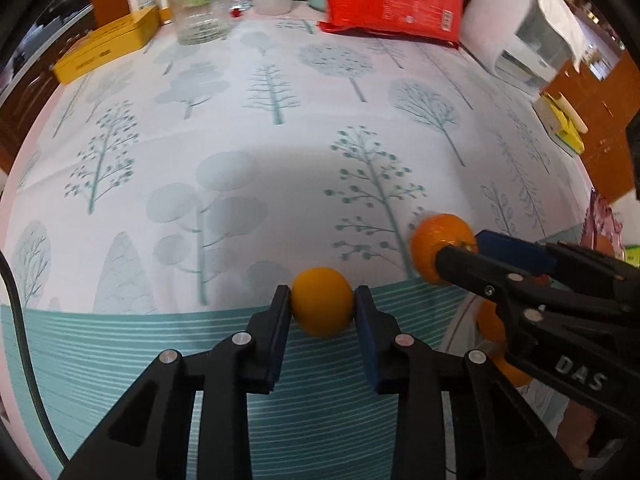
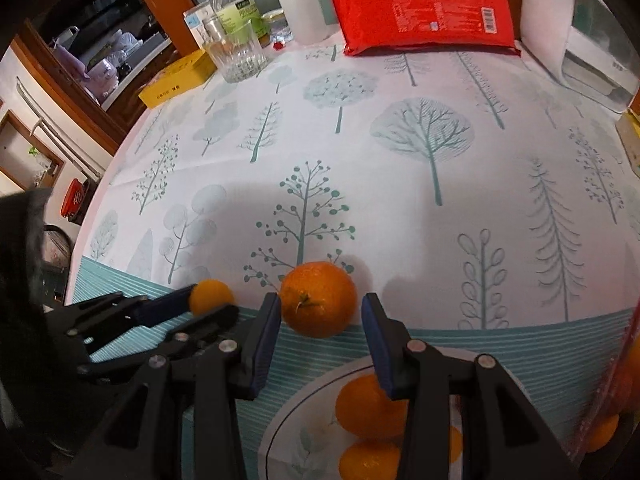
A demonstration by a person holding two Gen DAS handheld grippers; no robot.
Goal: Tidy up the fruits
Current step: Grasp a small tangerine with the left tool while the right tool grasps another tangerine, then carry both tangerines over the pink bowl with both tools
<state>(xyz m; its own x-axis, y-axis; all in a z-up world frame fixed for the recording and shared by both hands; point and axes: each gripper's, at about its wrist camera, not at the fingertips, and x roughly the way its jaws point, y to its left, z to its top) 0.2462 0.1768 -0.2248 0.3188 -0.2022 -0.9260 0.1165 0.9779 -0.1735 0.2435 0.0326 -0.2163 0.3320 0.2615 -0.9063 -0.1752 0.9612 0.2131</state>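
Observation:
My left gripper (image 1: 322,308) is shut on a small yellow-orange fruit (image 1: 322,306), held between both pads above the tablecloth; that fruit also shows in the right wrist view (image 2: 211,296). A larger orange tangerine (image 2: 318,299) lies between my right gripper's (image 2: 320,314) fingers; the left pad touches it and a gap shows at the right pad. In the left wrist view the tangerine (image 1: 436,242) is at the right gripper's tips. A white plate (image 2: 292,408) below the right gripper holds several oranges (image 2: 366,406).
At the table's far edge stand a drinking glass (image 2: 236,54), a yellow box (image 2: 176,80), bottles (image 2: 302,12), a red bag (image 2: 424,4) and a white appliance (image 1: 520,32). A clear bag with fruit (image 2: 624,392) is at the right edge.

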